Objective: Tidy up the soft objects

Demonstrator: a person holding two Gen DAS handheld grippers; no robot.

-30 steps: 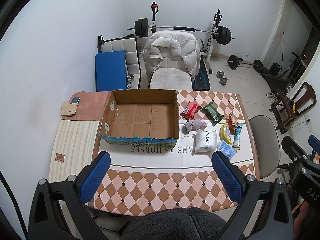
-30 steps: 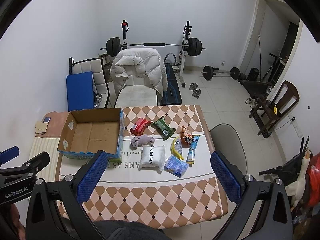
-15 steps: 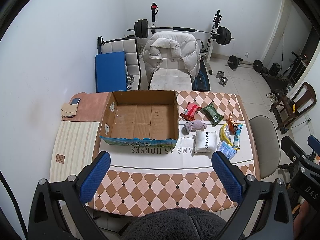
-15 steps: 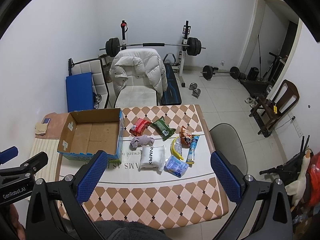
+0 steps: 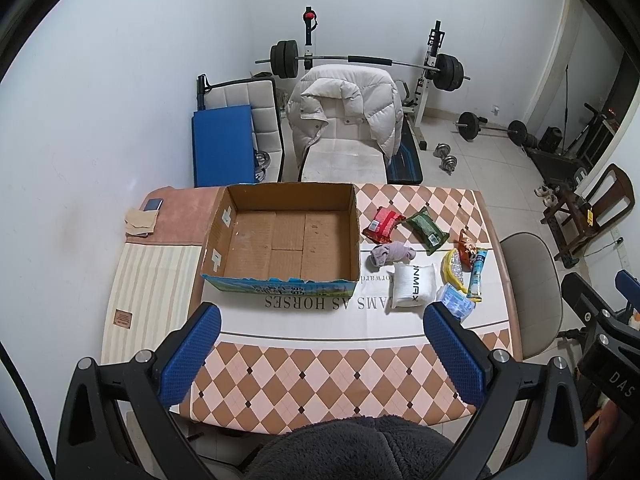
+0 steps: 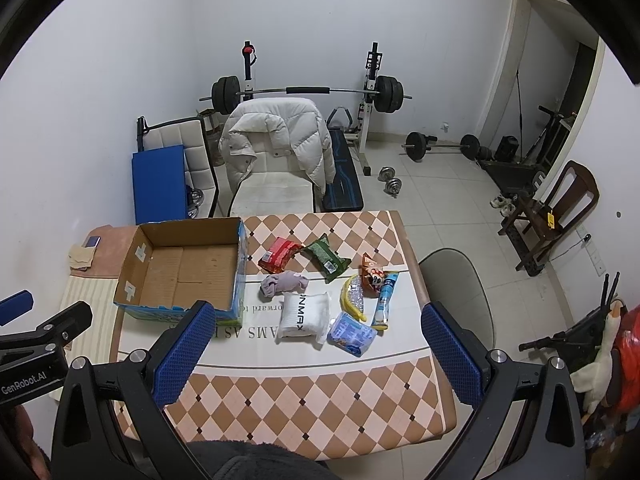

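At the left of the table [image 5: 360, 380] an open cardboard box [image 5: 280, 240] sits ahead of the left gripper [image 5: 320, 316], which hangs above the near edge with its jaws spread wide and holding nothing. Right of the box lie the soft things: a red packet [image 6: 279, 255], a green packet [image 6: 326, 258], a lilac cloth bundle [image 6: 284, 283], a white pouch [image 6: 303, 316] and a blue packet [image 6: 351, 334]. The right gripper [image 6: 314, 316] hovers above and short of them, released, jaws wide apart.

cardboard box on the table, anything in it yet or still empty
Empty. The cardboard box is open at the top and only its bare brown floor shows; the soft packets, like the white pack, lie on the table beside it.
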